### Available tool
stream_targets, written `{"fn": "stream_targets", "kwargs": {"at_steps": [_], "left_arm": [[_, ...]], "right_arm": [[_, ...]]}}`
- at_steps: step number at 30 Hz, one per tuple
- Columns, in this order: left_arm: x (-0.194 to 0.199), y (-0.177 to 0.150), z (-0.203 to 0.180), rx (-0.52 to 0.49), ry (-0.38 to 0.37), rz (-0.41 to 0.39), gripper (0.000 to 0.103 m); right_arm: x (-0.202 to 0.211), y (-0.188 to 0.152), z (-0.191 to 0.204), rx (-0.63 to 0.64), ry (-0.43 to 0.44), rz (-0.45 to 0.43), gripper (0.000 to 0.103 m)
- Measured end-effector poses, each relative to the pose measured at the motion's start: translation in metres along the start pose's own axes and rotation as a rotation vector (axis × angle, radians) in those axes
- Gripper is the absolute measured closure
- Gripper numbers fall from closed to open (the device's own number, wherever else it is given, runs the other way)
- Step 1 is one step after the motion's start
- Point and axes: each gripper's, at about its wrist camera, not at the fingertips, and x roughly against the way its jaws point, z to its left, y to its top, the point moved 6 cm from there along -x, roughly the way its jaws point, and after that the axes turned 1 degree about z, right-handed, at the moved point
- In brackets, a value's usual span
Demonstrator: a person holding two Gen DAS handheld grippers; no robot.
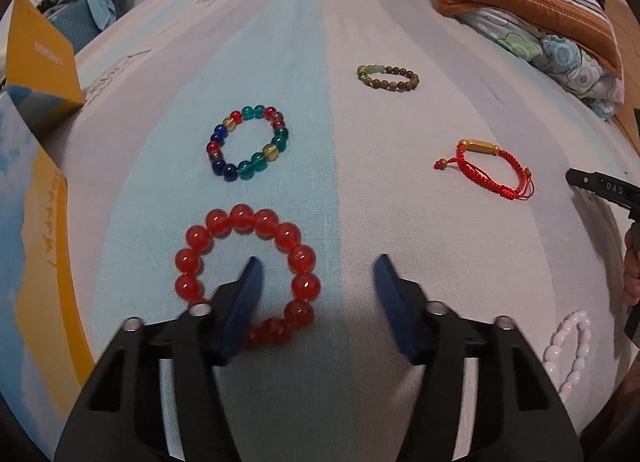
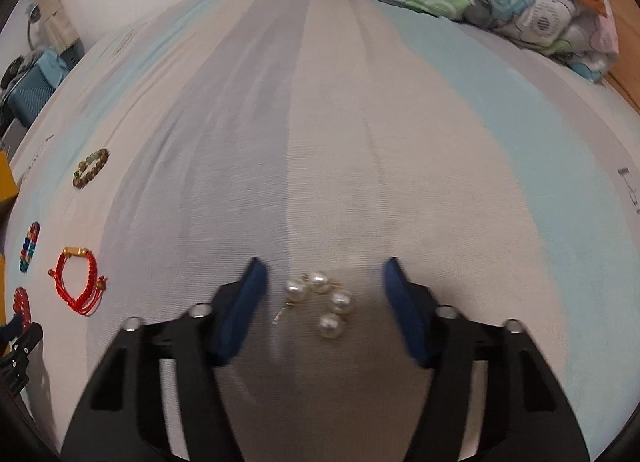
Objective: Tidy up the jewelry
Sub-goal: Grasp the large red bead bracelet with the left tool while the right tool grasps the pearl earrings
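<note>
1. Nearest in the left wrist view, the left claw [image 1: 318, 276] stands part-open over the bed [image 1: 400, 121]. Its left pad sits inside the ring of the red bead bracelet [image 1: 246, 272] and its right pad outside it, so one side of the ring lies between them; neither pad presses on the beads.
2. The right claw [image 2: 323, 282] is likewise part-open, pointing down at the pearl earrings [image 2: 322, 300], which lie loose between its pads, untouched.
3. By my reading the step in hand is the pickup: both claws are set over their pieces and have yet to grip. Next each must narrow onto its piece; the small round pearls look likely to slip or scatter.
4. Just right of the left claw lies a pale pink bead bracelet [image 1: 570, 350].
5. Farther off lie a multicoloured bead bracelet [image 1: 248, 143], a red cord bracelet [image 1: 496, 167] to the right, and farthest a brown bead bracelet [image 1: 388, 77].
6. A yellow-and-blue box [image 1: 36, 73] stands at the left, possibly the place for the jewelry; its print is too blurred to read. "DAS" shows on the black part at the right edge.
</note>
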Motion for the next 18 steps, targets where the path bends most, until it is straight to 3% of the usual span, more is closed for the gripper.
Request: {"fn": "stream_targets", "kwargs": {"at_steps": [3,6,13,15,18], "left_arm": [[0.001,-0.001,0.001,-0.003,0.003,0.02,0.071],[0.002,0.0,0.001,-0.003,-0.005,0.04,0.089],[0.007,-0.001,0.004,0.004,-0.02,0.063,0.09],[0.01,-0.001,0.005,0.01,-0.023,0.068,0.09],[0.013,-0.002,0.006,0.019,-0.026,0.078,0.09]], "right_arm": [[0.003,-0.001,-0.008,-0.008,-0.002,0.009,0.074],[0.005,-0.002,-0.012,-0.001,-0.004,0.022,0.081],[0.012,-0.002,-0.011,-0.018,0.004,0.041,0.085],[0.015,-0.002,-0.009,-0.016,0.011,0.039,0.092],[0.017,-0.003,-0.007,-0.005,0.01,0.04,0.092]]}}
